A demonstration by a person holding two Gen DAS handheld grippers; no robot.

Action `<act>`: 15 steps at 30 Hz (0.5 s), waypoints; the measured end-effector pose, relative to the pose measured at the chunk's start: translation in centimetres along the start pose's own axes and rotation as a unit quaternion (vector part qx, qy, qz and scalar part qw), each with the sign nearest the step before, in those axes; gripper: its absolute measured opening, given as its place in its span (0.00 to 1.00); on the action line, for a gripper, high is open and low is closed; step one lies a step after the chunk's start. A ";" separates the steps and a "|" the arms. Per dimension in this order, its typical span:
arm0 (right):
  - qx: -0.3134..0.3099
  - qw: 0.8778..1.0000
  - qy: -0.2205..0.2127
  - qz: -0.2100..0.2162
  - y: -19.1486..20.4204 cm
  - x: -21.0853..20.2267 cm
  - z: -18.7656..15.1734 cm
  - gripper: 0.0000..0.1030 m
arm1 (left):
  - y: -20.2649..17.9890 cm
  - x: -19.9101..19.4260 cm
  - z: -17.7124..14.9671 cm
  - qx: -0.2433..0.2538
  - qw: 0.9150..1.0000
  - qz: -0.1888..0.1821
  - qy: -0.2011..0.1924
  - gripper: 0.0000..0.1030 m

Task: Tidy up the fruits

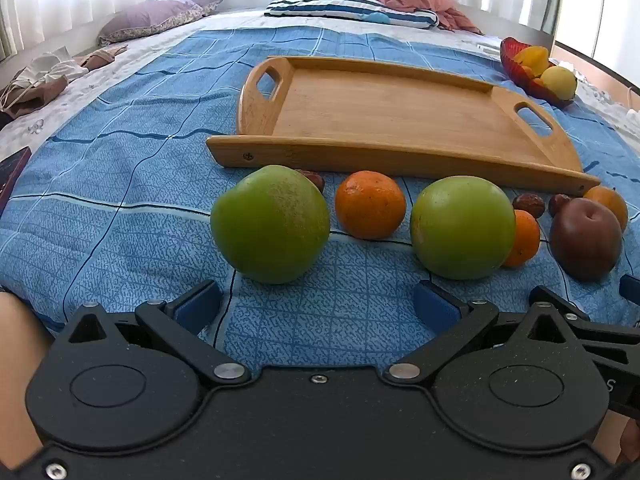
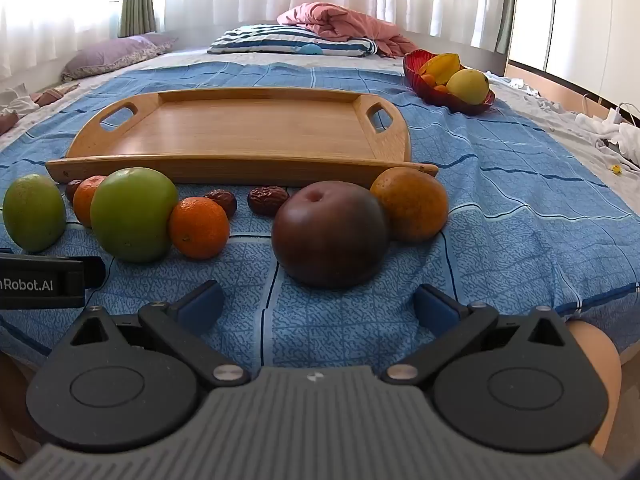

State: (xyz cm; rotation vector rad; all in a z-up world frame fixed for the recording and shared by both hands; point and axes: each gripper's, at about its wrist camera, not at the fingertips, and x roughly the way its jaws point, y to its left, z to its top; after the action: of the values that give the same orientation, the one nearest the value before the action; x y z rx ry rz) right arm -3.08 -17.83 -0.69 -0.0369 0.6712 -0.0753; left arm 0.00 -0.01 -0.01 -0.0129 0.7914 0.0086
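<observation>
A row of fruit lies on the blue bedspread in front of an empty wooden tray (image 1: 384, 116) (image 2: 240, 132). Two green apples (image 1: 271, 224) (image 1: 462, 227), small oranges (image 1: 370, 204), a dark red fruit (image 1: 585, 238) (image 2: 330, 234), a larger orange (image 2: 410, 203) and brown dates (image 2: 267, 199) sit there. My left gripper (image 1: 318, 304) is open and empty, just short of the left green apple. My right gripper (image 2: 318, 304) is open and empty, just short of the dark red fruit. The left gripper's side shows at the left edge of the right wrist view (image 2: 44, 280).
A red bowl (image 1: 520, 74) (image 2: 440, 96) with yellow fruit stands beyond the tray's right end. Pillows (image 2: 292, 44) and a pink blanket (image 2: 344, 22) lie at the far end of the bed. Clothes (image 1: 44, 80) lie at the left, white cloth (image 2: 616, 132) at the right.
</observation>
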 end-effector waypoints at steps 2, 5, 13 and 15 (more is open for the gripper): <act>-0.001 1.000 -0.002 0.000 0.0 0.0 0.0 1.00 | 0.0 0.0 0.0 0.000 1.000 0.000 -0.001 1.00; -0.001 1.000 -0.003 -0.001 0.0 0.0 0.0 1.00 | 0.0 0.0 0.0 -0.002 1.000 -0.002 0.000 1.00; -0.001 1.000 -0.003 -0.001 0.0 0.0 -0.1 1.00 | 0.0 0.0 0.0 -0.002 1.000 -0.001 -0.001 1.00; -0.001 1.000 -0.003 -0.001 0.0 -0.1 -0.1 1.00 | 0.0 0.0 0.0 -0.001 1.000 -0.001 -0.001 1.00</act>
State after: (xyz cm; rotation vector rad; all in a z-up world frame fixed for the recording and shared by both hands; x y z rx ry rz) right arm -3.16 -17.79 -0.71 -0.0404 0.6649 -0.0761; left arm -0.03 -0.01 -0.02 -0.0166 0.7900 0.0074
